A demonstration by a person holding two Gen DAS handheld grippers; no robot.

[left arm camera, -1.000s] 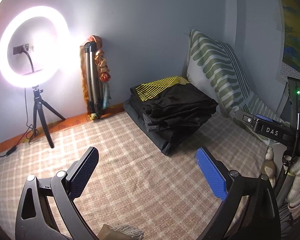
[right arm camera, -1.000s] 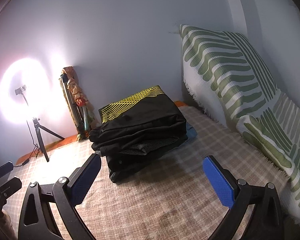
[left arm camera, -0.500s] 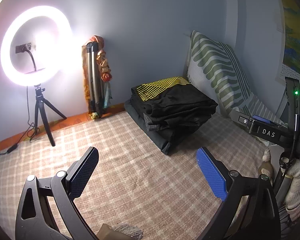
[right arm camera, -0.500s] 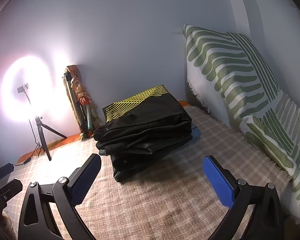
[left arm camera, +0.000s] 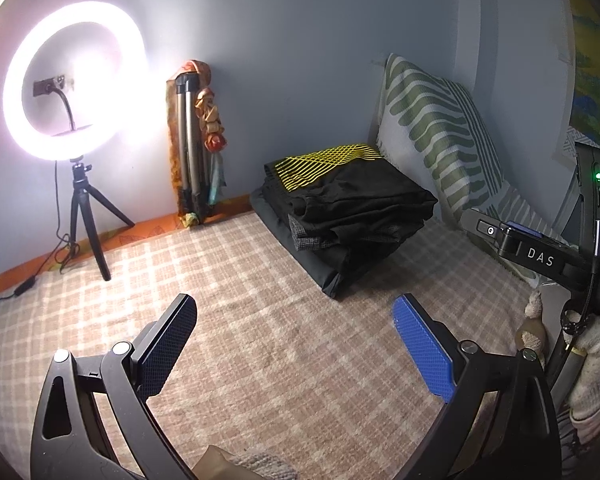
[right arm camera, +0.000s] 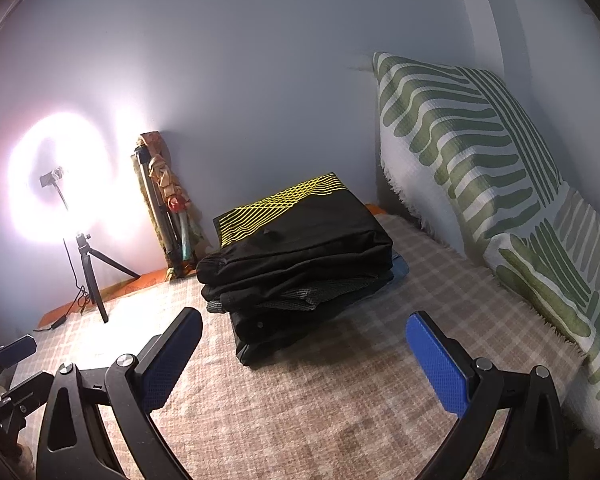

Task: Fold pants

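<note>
Both grippers, left (left arm camera: 296, 342) and right (right arm camera: 304, 354), gape empty above one checked blanket (right arm camera: 340, 412). One stack of folded pants (right arm camera: 300, 256) sits beyond, beside one striped pillow (right arm camera: 480, 152).

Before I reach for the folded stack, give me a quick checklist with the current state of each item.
1. Left claw open and empty: ok.
2. Right claw open and empty: ok.
3. Folded stack in view, resting on the checked blanket: ok.
4. Blanket between right claw and stack free of objects: ok.
5. Stack apart from the striped pillow: ok.
6. Which layer is the pants to fold: cannot tell.
</note>
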